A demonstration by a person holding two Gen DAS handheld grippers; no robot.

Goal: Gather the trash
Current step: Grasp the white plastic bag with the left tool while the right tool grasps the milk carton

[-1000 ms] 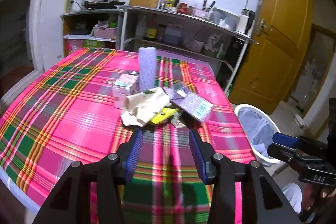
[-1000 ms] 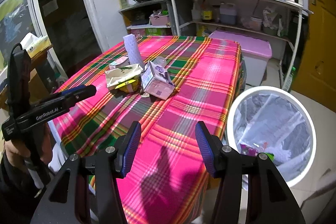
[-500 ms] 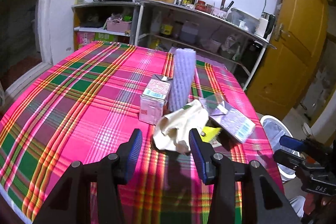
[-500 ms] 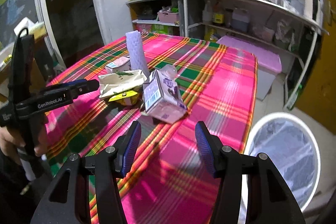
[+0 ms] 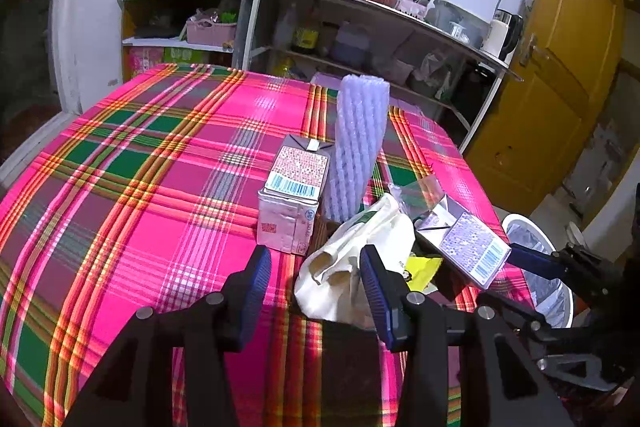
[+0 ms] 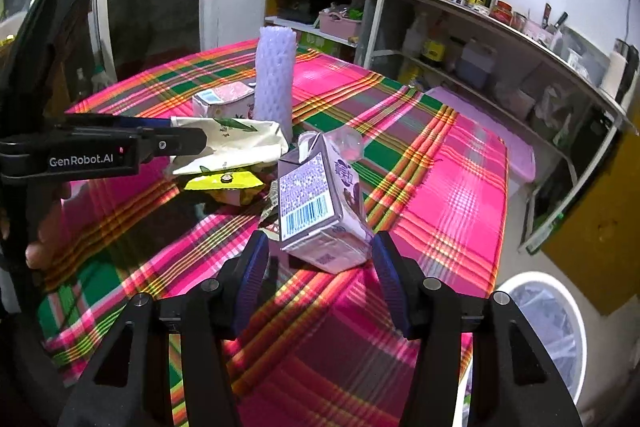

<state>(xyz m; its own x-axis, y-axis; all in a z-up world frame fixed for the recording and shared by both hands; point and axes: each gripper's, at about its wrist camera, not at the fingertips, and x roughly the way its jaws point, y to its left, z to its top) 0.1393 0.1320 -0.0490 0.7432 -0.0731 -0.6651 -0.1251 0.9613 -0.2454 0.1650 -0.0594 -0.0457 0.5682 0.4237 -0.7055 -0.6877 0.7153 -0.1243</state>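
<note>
Carton between open right jaws.

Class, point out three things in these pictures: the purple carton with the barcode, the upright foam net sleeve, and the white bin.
purple carton [image 6: 316,203], right wrist view, barcode face.
foam net sleeve [image 5: 358,147], left wrist view, mid-body.
white bin [image 6: 576,311], right wrist view, rim.

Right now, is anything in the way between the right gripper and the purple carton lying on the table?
Nothing visible is. The right gripper is open and the purple carton lies just ahead of its fingertips, with only bare tablecloth between them. The white paper bag and yellow wrapper sit off to the carton's left.
</note>
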